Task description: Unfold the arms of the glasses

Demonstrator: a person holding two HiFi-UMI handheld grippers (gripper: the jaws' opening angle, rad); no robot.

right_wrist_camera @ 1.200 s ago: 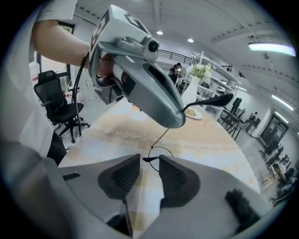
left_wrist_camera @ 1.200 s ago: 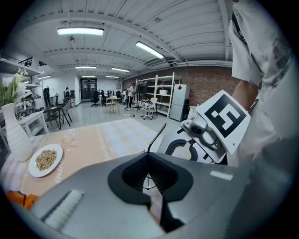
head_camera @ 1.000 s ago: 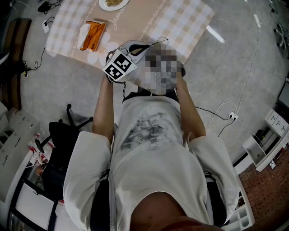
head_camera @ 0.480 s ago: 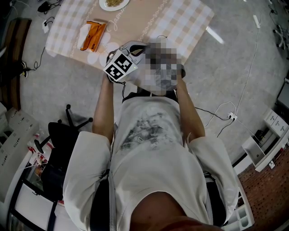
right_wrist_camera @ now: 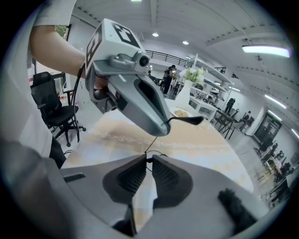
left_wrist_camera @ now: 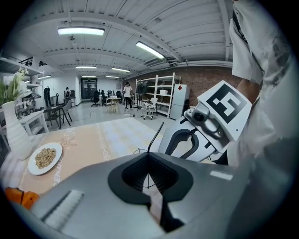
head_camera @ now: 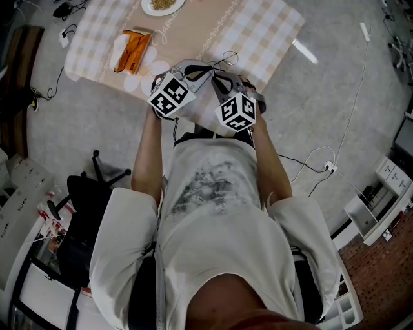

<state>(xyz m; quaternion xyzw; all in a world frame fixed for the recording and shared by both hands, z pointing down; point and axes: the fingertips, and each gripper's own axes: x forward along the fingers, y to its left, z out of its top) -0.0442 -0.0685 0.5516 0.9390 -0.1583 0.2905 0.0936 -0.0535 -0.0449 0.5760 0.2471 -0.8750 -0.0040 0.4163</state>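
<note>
Thin black wire glasses (head_camera: 224, 60) hang between my two grippers above the near edge of the table (head_camera: 271, 29). My left gripper (head_camera: 208, 67) is shut on one arm of the glasses (left_wrist_camera: 158, 133), which rises as a thin black rod from its closed tips. In the right gripper view that arm's flattened end (right_wrist_camera: 189, 120) sticks out of the left gripper (right_wrist_camera: 135, 100). My right gripper (right_wrist_camera: 148, 159) has just been closing, and its pads now pinch a small dark part of the frame (right_wrist_camera: 147, 160). The lenses are hidden.
On the checked tablecloth sit a plate of food (head_camera: 161, 5) and an orange packet (head_camera: 132, 50). A white vase (left_wrist_camera: 16, 135) stands at the table's far side. A black office chair (head_camera: 90, 193) is at the person's left, and cables (head_camera: 322, 161) lie on the floor.
The left gripper has kept its place. Earlier a blurred patch covered the right gripper, so its motion does not show; now its marker cube is in plain sight.
</note>
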